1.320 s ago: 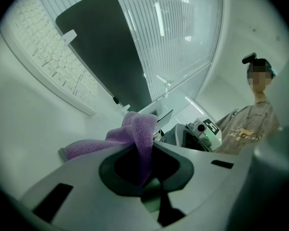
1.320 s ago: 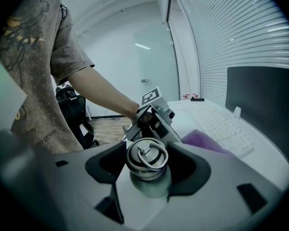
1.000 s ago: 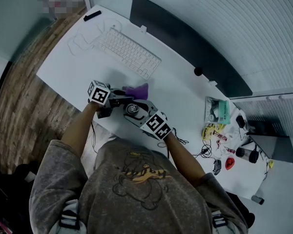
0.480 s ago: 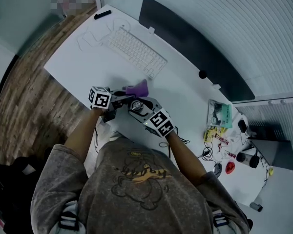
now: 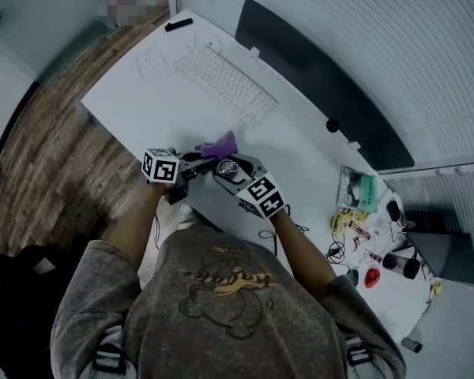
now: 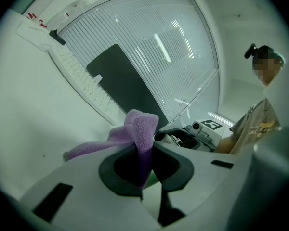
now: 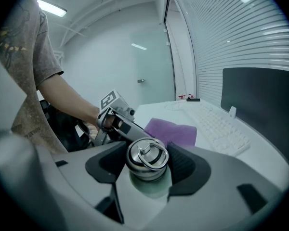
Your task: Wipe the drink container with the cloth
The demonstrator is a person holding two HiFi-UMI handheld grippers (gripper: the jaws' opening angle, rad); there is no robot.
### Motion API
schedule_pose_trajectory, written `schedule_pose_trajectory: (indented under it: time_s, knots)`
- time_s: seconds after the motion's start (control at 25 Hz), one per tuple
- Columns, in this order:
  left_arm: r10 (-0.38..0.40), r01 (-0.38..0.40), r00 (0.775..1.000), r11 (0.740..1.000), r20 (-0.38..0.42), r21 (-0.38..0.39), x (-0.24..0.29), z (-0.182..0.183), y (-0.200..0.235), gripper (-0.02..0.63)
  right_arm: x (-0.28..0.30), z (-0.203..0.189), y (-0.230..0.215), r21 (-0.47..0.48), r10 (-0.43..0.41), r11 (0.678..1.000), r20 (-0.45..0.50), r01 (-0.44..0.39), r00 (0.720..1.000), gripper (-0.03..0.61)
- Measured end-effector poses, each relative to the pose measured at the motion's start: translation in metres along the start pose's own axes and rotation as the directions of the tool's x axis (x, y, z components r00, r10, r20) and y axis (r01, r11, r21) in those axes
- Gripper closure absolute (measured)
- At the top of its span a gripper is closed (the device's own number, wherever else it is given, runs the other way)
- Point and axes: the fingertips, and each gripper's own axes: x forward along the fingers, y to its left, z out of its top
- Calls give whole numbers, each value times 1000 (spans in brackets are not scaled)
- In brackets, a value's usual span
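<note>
Slippage is presenting the main hazard at this stage. The right gripper (image 7: 145, 163) is clamping the drink container (image 7: 147, 157) between its jaws, just below the lid. The body is round and smooth, so a sideways push from wiping could be twisting or sliding it out of the pads. The left gripper (image 6: 143, 163) is pinching the cloth (image 6: 140, 129) with its jaws closed on a single fold, and the rest of the fabric is hanging free. Drag against the container could be pulling that fold loose.

In the head view both tools are working at the centre of the frame, close to the near edge of the surface (image 5: 134, 93). Anything released is therefore likely to be dropping toward the person's lap or the floor. Whether the cloth is touching the container cannot be told; in the right gripper view it is showing just behind the lid.

Materials:
- Container: the lid is polished metal, domed, and is carrying a ring handle folded flat on top. The body below is appearing pale green.
- Cloth: purple and soft, with a nubby pile, and is bunching into thick folds.
- Jaw pads: dark, with one face showing fine ribs.
- Surface: white and smooth, offering little friction.

The keyboard (image 5: 225, 85) is sitting well apart, toward the upper middle of the frame.
</note>
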Motion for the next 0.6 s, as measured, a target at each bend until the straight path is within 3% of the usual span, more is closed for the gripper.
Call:
schedule_pose_trajectory:
  time_s: [0.6]
  knots:
    - [53,-53,999,998,14,37,-22,-33,-24,562,1,-3,-5,6,-33,999,20,33,999,310]
